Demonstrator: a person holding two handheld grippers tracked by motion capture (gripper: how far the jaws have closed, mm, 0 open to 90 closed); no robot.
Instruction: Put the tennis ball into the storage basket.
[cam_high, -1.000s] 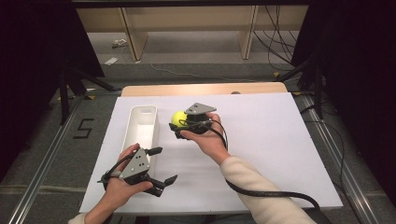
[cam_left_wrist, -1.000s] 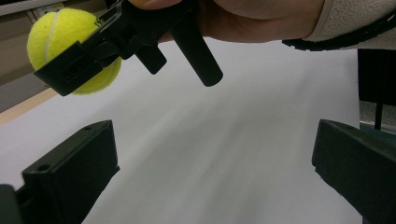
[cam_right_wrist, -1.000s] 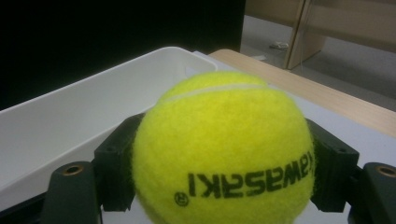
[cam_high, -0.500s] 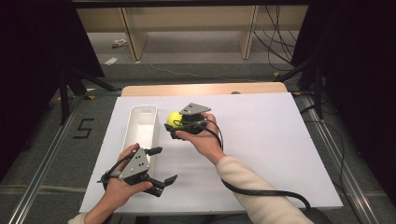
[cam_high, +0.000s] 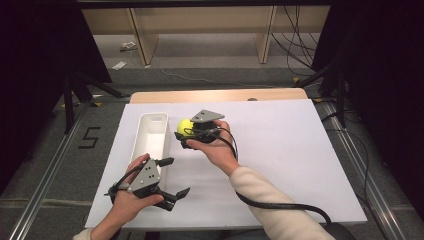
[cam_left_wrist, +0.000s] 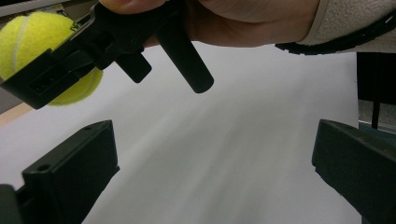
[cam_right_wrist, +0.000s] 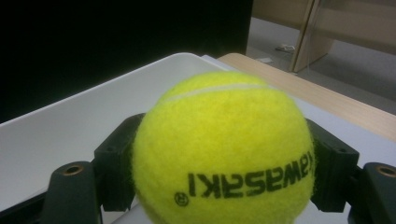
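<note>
yellow felt covers the tennis ball (cam_right_wrist: 223, 149), and that nap should give the black jaws plenty of friction; i judge it light, springy and not at all fragile, so a moderate squeeze is enough, while a hard one would only dent it and might make it pop out. the best hold looks like the one it has: the right gripper (cam_high: 186, 132) is clamped on the ball across its widest part, one jaw against each side, as the right gripper view shows with the printed lettering facing the camera upside down. taking the white bin (cam_high: 151, 137) as the landmark, the ball hangs in the air just beside its long right wall, near the far half of the bin and above the white table sheet (cam_high: 280, 150), not yet over the opening. the right hand (cam_high: 212, 147) reaches forward from the person's side with the forearm angled toward the bin and the jaws pointing at it. the left gripper (cam_high: 172, 177) rests at the near end of the bin, just beside its near right corner, its jaws spread wide apart and holding nothing, aimed across the sheet toward the right arm.
</note>
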